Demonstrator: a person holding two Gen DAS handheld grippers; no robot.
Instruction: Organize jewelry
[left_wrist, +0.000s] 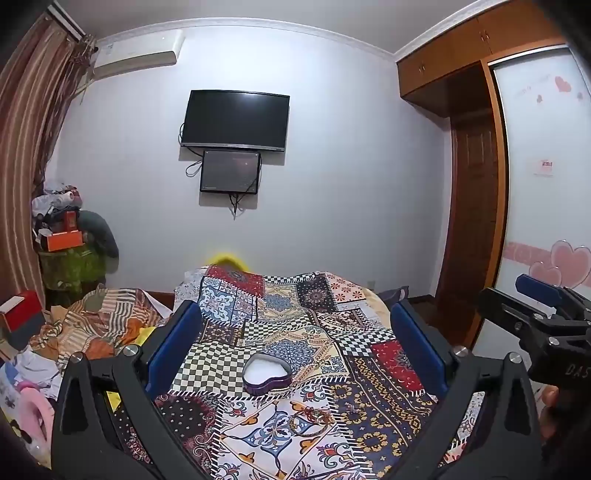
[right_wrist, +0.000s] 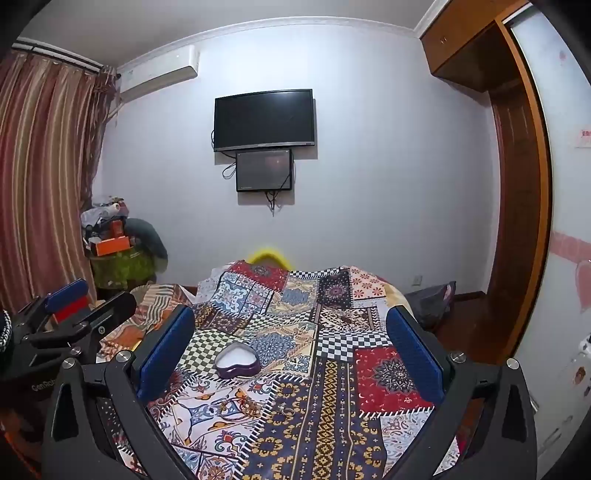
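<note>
A purple heart-shaped tin (left_wrist: 266, 374) with a white inside sits open on the patchwork bedspread (left_wrist: 376, 424); it also shows in the right wrist view (right_wrist: 237, 361). Thin jewelry pieces (left_wrist: 308, 421) lie on the cloth nearer than the tin; in the right wrist view they are small bracelets or chains (right_wrist: 251, 406). My left gripper (left_wrist: 295, 343) is open and empty above the bed, with the tin between its blue fingers. My right gripper (right_wrist: 291, 339) is open and empty, with the tin near its left finger. Each gripper shows at the edge of the other's view.
Crumpled striped bedding (left_wrist: 99, 325) lies left of the bed. A pile of boxes and clothes (left_wrist: 66, 236) stands in the left corner by the curtain. A TV (left_wrist: 236, 120) hangs on the far wall. A wooden wardrobe (left_wrist: 476, 206) stands on the right.
</note>
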